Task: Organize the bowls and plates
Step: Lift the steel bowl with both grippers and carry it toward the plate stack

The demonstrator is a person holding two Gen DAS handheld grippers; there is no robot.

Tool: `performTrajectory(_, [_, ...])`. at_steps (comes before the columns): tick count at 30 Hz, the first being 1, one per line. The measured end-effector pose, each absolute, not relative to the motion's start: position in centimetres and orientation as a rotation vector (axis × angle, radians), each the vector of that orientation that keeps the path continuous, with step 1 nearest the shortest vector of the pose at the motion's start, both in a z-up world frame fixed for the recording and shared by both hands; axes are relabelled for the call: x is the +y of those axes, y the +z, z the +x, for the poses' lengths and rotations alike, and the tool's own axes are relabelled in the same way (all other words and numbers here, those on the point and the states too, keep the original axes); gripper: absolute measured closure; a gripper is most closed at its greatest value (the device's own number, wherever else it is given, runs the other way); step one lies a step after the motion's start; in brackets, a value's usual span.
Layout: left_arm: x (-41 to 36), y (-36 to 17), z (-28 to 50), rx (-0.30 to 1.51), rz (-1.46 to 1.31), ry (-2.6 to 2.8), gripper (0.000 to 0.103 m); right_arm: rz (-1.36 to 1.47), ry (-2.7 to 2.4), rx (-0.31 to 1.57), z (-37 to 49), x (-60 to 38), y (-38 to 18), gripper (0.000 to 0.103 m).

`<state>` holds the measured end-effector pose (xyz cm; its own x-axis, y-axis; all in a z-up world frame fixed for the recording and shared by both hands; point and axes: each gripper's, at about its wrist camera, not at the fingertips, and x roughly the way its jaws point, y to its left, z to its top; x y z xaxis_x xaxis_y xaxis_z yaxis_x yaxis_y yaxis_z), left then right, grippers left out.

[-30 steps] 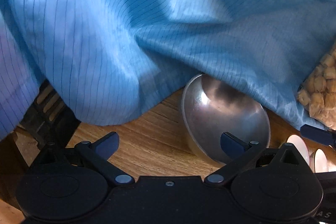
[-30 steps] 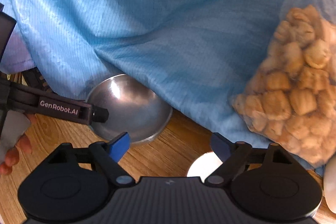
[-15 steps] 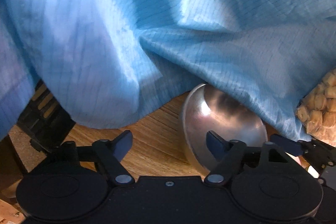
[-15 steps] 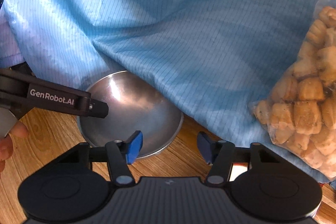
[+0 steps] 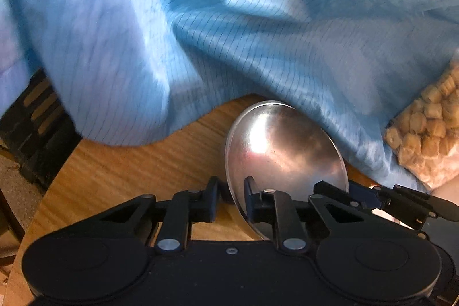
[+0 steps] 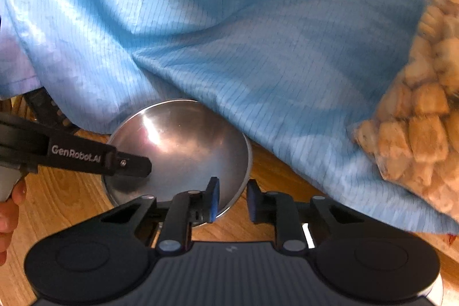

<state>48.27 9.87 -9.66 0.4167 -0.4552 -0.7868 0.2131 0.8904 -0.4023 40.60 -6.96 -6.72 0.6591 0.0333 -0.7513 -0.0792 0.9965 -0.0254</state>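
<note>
A shiny metal bowl [image 5: 287, 151] [image 6: 178, 145] stands on the wooden table [image 5: 137, 162], its far side under a blue striped garment [image 5: 229, 33]. My left gripper [image 5: 231, 200] straddles the bowl's left rim, one finger outside and one inside. Its jaws are closing, with a narrow gap still showing beside the thin rim. My right gripper [image 6: 233, 200] straddles the right rim in the same way, jaws closing, one finger inside the bowl. The right wrist view shows the left gripper [image 6: 137, 165] from the side at the bowl's left edge.
A person's blue garment [image 6: 229, 33] fills the upper part of both views. At the right lies a clear bag of tan snack pieces [image 6: 416, 134] [image 5: 424, 128]. A black slatted frame [image 5: 37, 116] stands past the table's left edge. A hand [image 6: 7, 208] grips the left tool.
Both grippers' jaws have narrowed from wide open to a small gap around the bowl's rim, one on each side. The bowl now looks nearer in both views.
</note>
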Motion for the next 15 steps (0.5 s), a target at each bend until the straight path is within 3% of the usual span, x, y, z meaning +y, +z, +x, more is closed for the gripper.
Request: performTrajectory(15, [11.1, -4.0, 39.9, 0.973, -0.292, -0.496, 0.088, 0.102, 0.045, 0.661, 30.4, -8.6, -1.4, 0.086])
